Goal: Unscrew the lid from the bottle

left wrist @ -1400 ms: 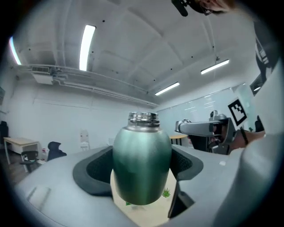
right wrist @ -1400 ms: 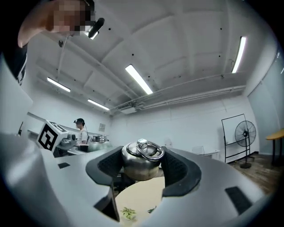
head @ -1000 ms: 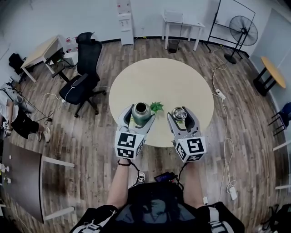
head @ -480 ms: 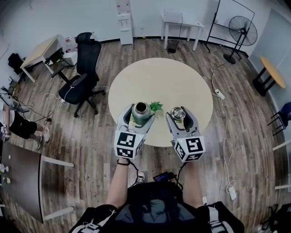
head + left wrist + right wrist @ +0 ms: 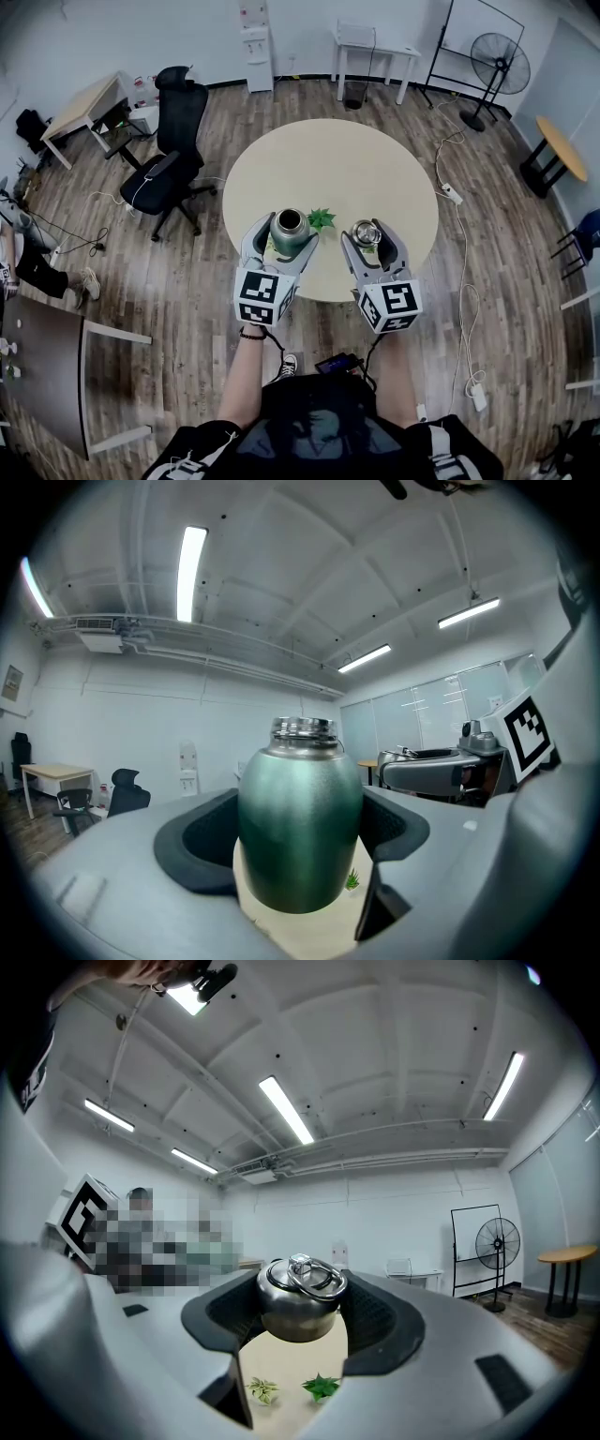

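While its lid is off, the dark green metal bottle (image 5: 300, 827) stands upright between the jaws of the left tongs (image 5: 284, 234), whose dark pads press on both sides of its body. The jaws are spread wide to take its width. The bottle's bare steel threaded neck is open at the top. It is held over the near part of a round beige bench (image 5: 328, 159), and its base appears to be clear of the bench top.

Just to its right, apart from it, the right tongs (image 5: 368, 234) grip the rounded steel lid (image 5: 300, 1302) by its sides. The lid is top up, with a wire ring lying on it, and it hangs above the bench. Both tongs point level and side by side, each held by one of the person's hands.

On the bench between and beyond the tongs sits a small green leafy sprig (image 5: 322, 219), with a paler sprig (image 5: 262, 1389) beside it.

Around the bench is a wood-plank floor (image 5: 187, 281), with a black office chair (image 5: 173, 155) to the left and a standing fan (image 5: 502, 64) at the far right.
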Demonstrator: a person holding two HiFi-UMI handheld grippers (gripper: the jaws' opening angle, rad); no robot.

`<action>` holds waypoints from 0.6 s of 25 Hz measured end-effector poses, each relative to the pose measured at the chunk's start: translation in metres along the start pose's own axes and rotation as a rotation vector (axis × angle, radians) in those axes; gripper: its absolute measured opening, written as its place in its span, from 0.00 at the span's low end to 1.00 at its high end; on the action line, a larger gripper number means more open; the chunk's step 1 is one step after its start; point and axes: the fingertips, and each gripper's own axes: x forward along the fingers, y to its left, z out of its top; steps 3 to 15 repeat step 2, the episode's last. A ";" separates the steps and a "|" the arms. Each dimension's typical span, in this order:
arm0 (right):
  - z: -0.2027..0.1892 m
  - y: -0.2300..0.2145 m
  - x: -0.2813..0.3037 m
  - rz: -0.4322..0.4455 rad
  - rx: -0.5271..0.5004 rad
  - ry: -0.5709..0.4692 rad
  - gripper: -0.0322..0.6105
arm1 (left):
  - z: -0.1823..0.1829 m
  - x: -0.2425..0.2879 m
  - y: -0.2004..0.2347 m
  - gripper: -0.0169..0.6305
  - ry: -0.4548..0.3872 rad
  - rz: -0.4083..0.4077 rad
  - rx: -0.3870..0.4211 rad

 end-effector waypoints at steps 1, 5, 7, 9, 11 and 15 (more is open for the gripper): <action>0.000 0.000 0.000 0.000 -0.001 0.000 0.46 | 0.000 0.000 0.000 0.60 0.000 0.000 0.001; 0.000 -0.001 0.000 0.000 -0.001 0.000 0.46 | 0.001 0.001 -0.001 0.60 -0.001 0.000 0.001; 0.000 -0.001 0.000 0.000 -0.001 0.000 0.46 | 0.001 0.001 -0.001 0.60 -0.001 0.000 0.001; 0.000 -0.001 0.000 0.000 -0.001 0.000 0.46 | 0.001 0.001 -0.001 0.60 -0.001 0.000 0.001; 0.000 -0.001 0.000 0.000 -0.001 0.000 0.46 | 0.001 0.001 -0.001 0.60 -0.001 0.000 0.001; 0.000 -0.001 0.000 0.000 -0.001 0.000 0.46 | 0.001 0.001 -0.001 0.60 -0.001 0.000 0.001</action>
